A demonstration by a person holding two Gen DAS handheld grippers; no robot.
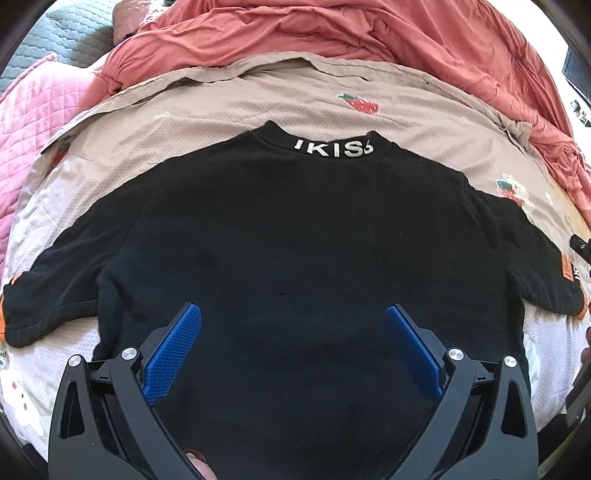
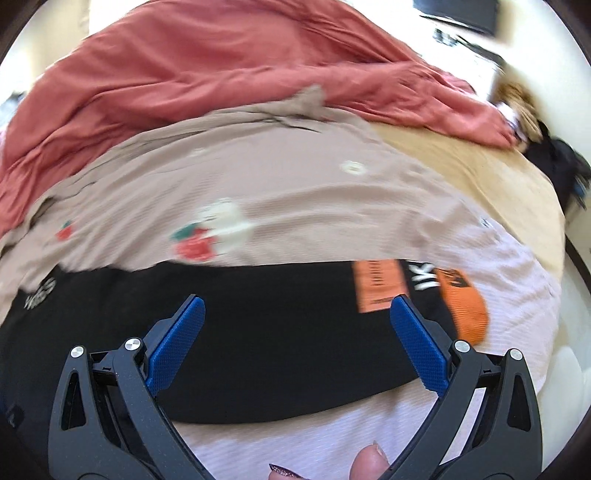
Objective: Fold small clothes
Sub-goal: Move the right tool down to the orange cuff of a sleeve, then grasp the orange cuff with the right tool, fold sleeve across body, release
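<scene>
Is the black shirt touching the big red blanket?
Apart. In the left wrist view, the black shirt lies on the strawberry sheet, and a wide band of that sheet separates its collar from the red blanket.

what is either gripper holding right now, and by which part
Nothing. Both the left gripper and right gripper have their jaws open over the black shirt, gripping no fabric.

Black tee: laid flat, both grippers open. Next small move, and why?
Probably bring the right gripper down and close it on the sleeve with the orange patch. The black tee lies spread flat, back up, both sleeves still out, unfolded. The right gripper is open over that sleeve; the left gripper is open over the body, holding nothing.
</scene>
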